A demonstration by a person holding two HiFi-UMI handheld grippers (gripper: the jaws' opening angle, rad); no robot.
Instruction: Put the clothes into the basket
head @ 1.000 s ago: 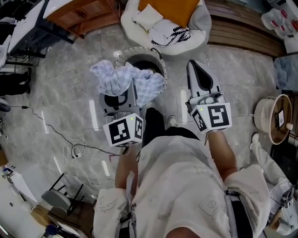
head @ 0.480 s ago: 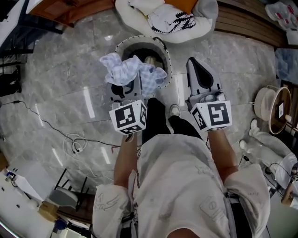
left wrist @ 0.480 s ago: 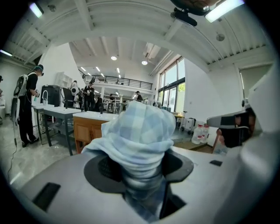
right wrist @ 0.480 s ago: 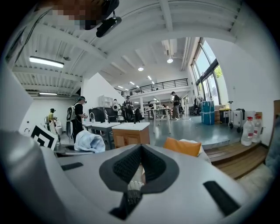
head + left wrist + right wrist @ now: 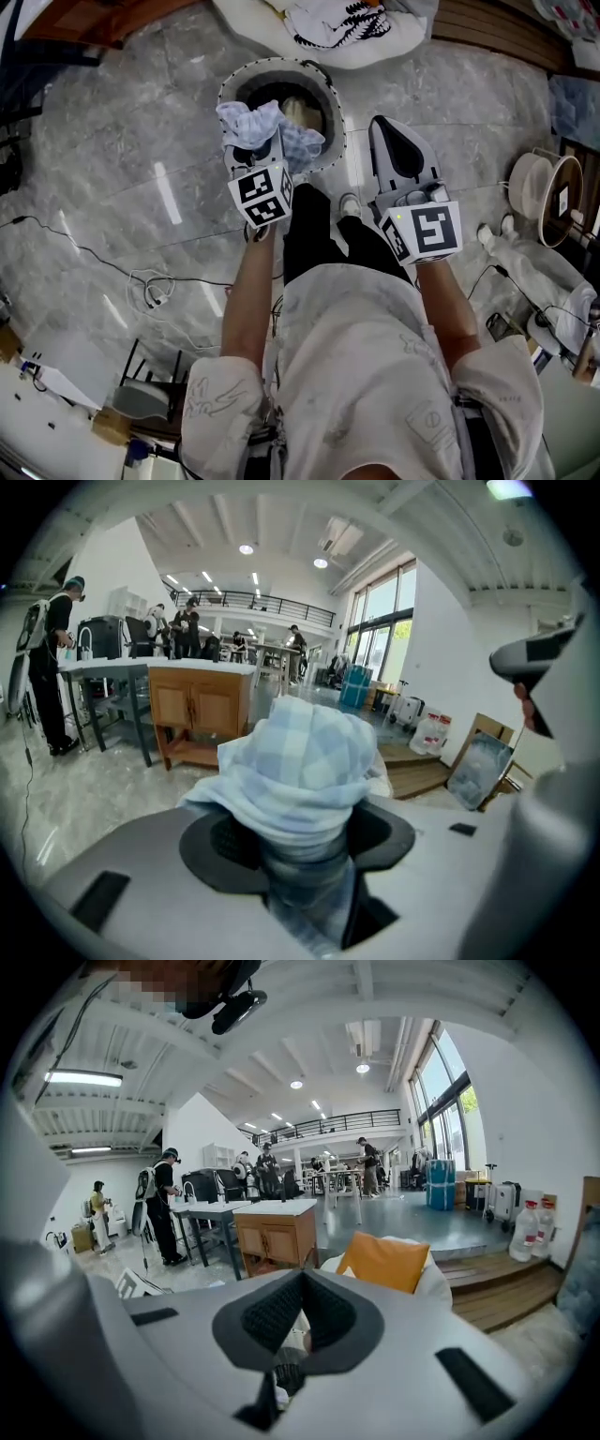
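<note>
The round basket (image 5: 330,105) with a white rim and dark inside stands on the marble floor just ahead of my feet; a pale garment lies inside it. My left gripper (image 5: 255,150) is shut on a light blue checked cloth (image 5: 265,127), which hangs bunched over the basket's near left rim. In the left gripper view the cloth (image 5: 305,761) bulges up between the jaws of the left gripper (image 5: 300,841). My right gripper (image 5: 392,141) hovers to the right of the basket, shut, with nothing held. In the right gripper view the right gripper (image 5: 300,1312) has its pads meeting at the tip.
A white beanbag (image 5: 375,47) carrying a white cloth with black pattern (image 5: 342,21) lies beyond the basket; its orange cushion (image 5: 386,1260) shows too. A cable (image 5: 150,286) trails on the floor at left. A wooden cabinet (image 5: 197,710) and several people stand farther off.
Both grippers have dropped lower and moved toward the basket. The blue cloth, earlier held above and in front of the basket, now hangs at its mouth.
</note>
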